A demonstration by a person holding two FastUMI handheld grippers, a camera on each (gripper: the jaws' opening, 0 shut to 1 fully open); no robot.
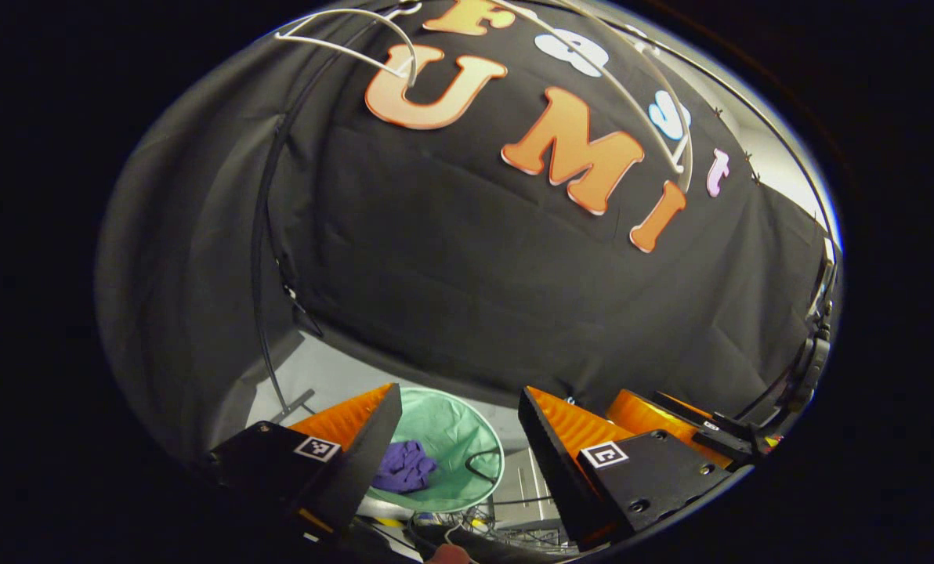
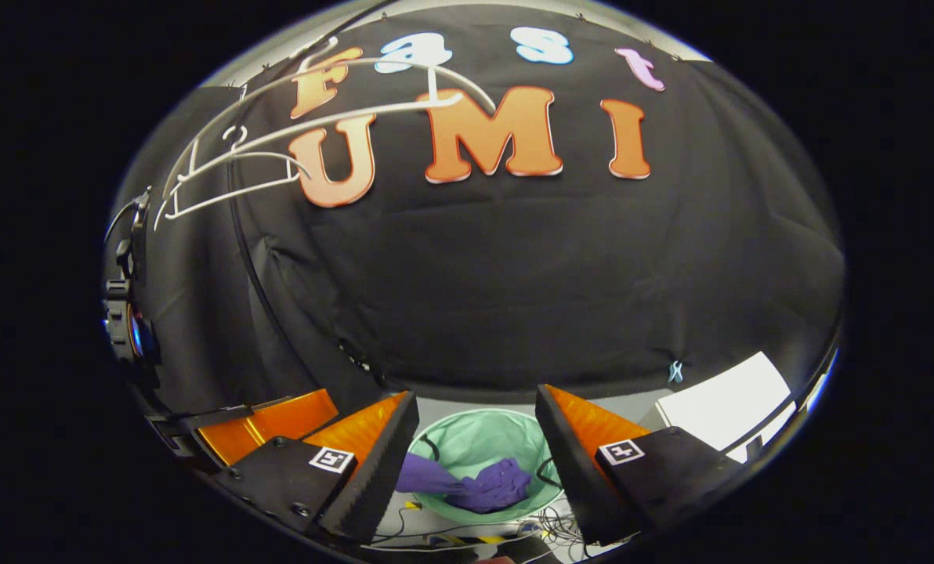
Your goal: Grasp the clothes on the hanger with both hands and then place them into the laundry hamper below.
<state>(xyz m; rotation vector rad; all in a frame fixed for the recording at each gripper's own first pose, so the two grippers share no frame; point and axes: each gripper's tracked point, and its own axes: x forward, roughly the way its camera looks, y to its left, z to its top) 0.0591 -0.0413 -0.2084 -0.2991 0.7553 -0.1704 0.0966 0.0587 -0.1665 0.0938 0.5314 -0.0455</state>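
Both grippers, left [image 1: 459,450] and right [image 2: 475,454], hang spread and empty; the purple clothes [image 2: 475,486] lie in the green hamper [image 2: 479,439] at 6 o'clock. White hangers [image 2: 240,164] sit bare at 11 o'clock.

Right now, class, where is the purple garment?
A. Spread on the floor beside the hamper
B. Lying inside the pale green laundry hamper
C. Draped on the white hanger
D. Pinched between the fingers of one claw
B: the crumpled purple garment lies inside the pale green laundry hamper, while the white hanger hangs bare and both claws are open.
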